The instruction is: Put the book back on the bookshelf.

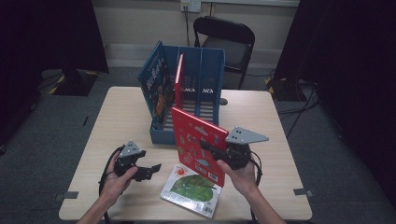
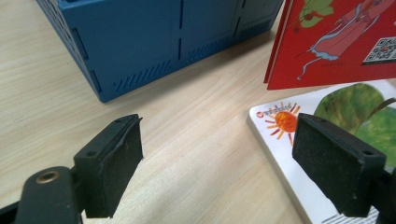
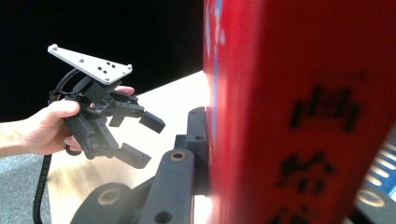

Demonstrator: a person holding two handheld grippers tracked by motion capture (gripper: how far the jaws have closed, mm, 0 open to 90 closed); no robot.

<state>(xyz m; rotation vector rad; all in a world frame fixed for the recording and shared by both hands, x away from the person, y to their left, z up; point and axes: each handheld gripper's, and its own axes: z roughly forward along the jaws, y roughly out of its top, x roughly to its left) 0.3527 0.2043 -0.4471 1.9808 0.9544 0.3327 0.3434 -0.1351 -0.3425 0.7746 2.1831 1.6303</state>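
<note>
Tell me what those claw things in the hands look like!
Each gripper is black, with two flat fingers ending in dark rubbery pads. The left gripper and the right gripper each carry a grey three-cornered plate dotted with small holes. A black ribbed cable trails from the left one. The forearms are bare, with no sleeves.

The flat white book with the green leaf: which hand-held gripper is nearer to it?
Left. The left hand-held gripper hovers open beside the flat white leaf book; the right hand-held gripper holds the red book above.

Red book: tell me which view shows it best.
The high view: the whole red book shows, tilted above the table. The left gripper view catches one lower corner; the right gripper view shows a blurred close-up of its cover.
</note>
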